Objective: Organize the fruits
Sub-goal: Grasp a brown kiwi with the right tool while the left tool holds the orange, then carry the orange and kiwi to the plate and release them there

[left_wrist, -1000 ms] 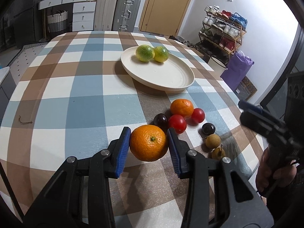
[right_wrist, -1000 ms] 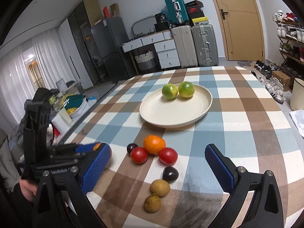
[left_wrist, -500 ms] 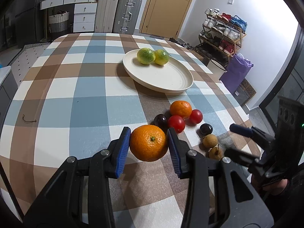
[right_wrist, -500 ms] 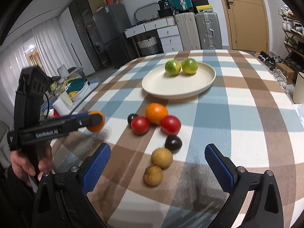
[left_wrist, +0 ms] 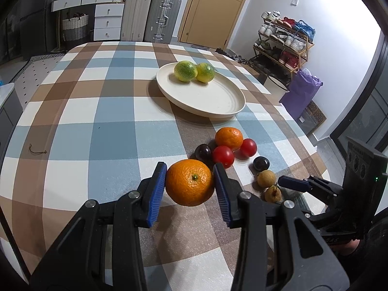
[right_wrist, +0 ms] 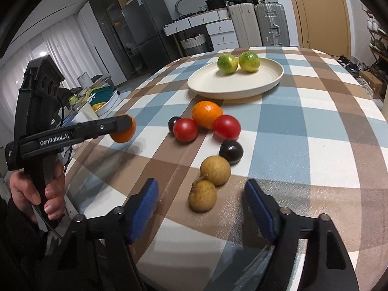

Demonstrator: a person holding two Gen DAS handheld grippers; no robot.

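My left gripper [left_wrist: 189, 171] is shut on a large orange [left_wrist: 189, 184], held a little above the checked tablecloth; the right wrist view shows that orange [right_wrist: 122, 133] at the left. My right gripper [right_wrist: 201, 186] is low over the table's near edge and its jaws are closing. The nearer of two brown longans [right_wrist: 202, 195] lies between the pads, which do not touch it. The second longan [right_wrist: 215, 173] sits just behind. A cream plate [left_wrist: 218, 108] farther back holds two green citrus fruits [left_wrist: 185, 70].
Between plate and longans lie a small mandarin [left_wrist: 229, 137], two red tomatoes [left_wrist: 223, 155] and two dark plums [left_wrist: 261, 163]. The table's right edge [left_wrist: 312, 145] is close to the fruit. A person's hand [right_wrist: 36, 191] grips the left tool.
The right gripper sank toward the two longans and its jaws narrowed around the nearer one. The left gripper stayed put with the orange.
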